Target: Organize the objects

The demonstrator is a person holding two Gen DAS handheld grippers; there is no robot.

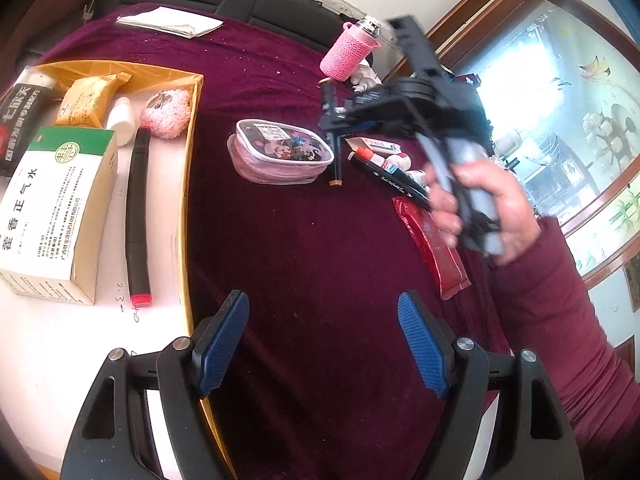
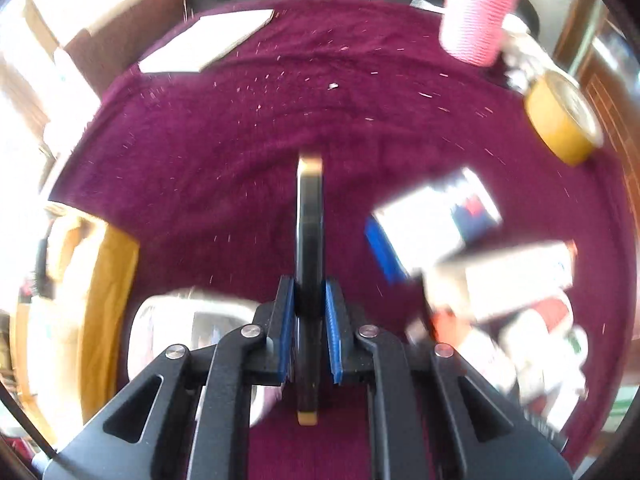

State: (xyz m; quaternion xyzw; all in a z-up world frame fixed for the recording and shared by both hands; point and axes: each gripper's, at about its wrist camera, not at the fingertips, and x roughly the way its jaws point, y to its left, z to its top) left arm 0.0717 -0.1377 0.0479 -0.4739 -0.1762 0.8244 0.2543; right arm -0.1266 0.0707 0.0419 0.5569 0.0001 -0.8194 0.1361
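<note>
My right gripper (image 2: 309, 292) is shut on a black marker with tan ends (image 2: 309, 216), which lies lengthwise between the blue pads above the maroon cloth. In the left wrist view the same marker (image 1: 335, 160) hangs beside a pink pencil case (image 1: 280, 152), under the blurred right gripper that a hand (image 1: 484, 208) holds. My left gripper (image 1: 322, 300) is open over bare cloth with nothing between its fingers. To its left is a yellow-rimmed tray (image 1: 191, 184) holding a green-and-white medicine box (image 1: 56, 208), a black marker with a red end (image 1: 138, 216), a small white bottle, a pink fluffy ball and packets.
A pink knitted bottle cover (image 1: 348, 56) stands at the back right. Loose markers and tubes (image 1: 384, 164) and a red packet (image 1: 432, 244) lie on the right. A yellow tape roll (image 2: 560, 124) and white paper (image 2: 208, 40) lie further back. The table (image 1: 304, 240) is covered in maroon cloth.
</note>
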